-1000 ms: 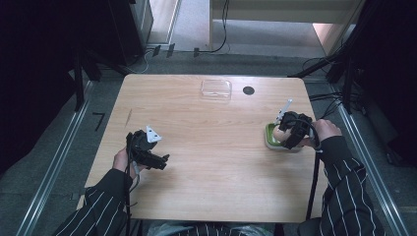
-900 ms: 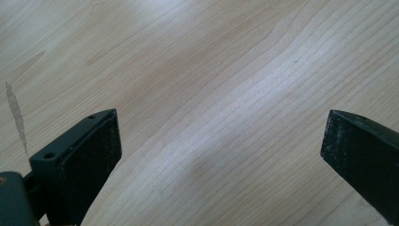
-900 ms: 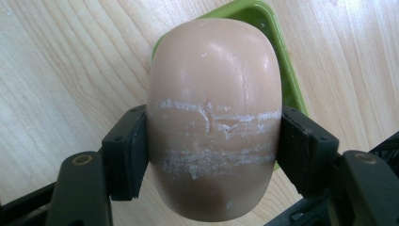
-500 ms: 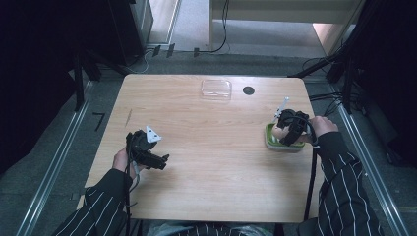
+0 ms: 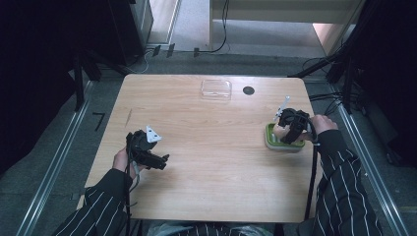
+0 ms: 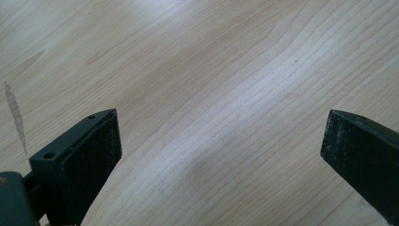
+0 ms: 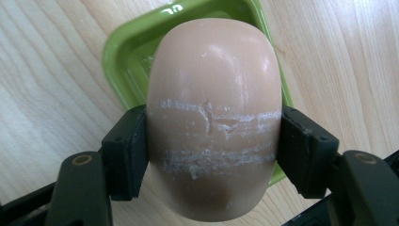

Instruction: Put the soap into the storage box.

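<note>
Right gripper (image 7: 214, 150) clamped on soap bar (image 7: 214, 113)

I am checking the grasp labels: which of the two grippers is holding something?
The right gripper: its jaws clamp a peach-coloured soap bar above the green dish. The left gripper is open over bare table.

Scuffed peach soap bar (image 7: 214, 117) over the green dish (image 7: 127, 56), pinched between right tongs (image 7: 214, 150).

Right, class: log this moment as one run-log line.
right gripper: shut on soap bar | over green dish | left gripper: open, above table
</note>
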Demonstrator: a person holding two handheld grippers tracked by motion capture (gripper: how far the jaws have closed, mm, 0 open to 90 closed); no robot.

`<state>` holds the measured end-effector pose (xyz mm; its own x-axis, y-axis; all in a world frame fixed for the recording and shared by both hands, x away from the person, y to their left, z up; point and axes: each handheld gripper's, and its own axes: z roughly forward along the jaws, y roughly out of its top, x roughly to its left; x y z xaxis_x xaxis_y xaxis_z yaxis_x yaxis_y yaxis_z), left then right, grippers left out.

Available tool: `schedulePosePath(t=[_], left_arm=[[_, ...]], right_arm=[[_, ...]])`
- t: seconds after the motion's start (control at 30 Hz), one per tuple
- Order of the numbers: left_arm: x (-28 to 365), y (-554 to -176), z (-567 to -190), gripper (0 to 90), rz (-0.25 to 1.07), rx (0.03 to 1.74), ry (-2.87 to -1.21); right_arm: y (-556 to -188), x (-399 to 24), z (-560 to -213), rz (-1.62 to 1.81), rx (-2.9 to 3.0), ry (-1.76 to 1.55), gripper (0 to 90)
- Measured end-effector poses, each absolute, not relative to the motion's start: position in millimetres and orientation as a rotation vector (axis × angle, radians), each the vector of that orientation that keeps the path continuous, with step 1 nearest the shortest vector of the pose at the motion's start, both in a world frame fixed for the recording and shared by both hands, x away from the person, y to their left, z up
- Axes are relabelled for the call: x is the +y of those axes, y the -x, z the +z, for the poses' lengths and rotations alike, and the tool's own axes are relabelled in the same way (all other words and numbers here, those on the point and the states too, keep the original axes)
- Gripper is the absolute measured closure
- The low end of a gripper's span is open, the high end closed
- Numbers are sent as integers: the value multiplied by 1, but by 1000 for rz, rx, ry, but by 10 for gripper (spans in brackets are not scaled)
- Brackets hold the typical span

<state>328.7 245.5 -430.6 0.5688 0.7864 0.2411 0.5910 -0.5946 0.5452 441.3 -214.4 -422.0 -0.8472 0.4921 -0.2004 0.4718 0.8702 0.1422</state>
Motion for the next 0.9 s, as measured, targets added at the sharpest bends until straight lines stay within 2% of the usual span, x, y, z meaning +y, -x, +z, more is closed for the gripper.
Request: schedulePosePath(t=[0.9], left_arm=[[246,-329,-431,0,656,1116,-2400]], right_arm=[[-455,-214,-442,125,2831,-743,334]])
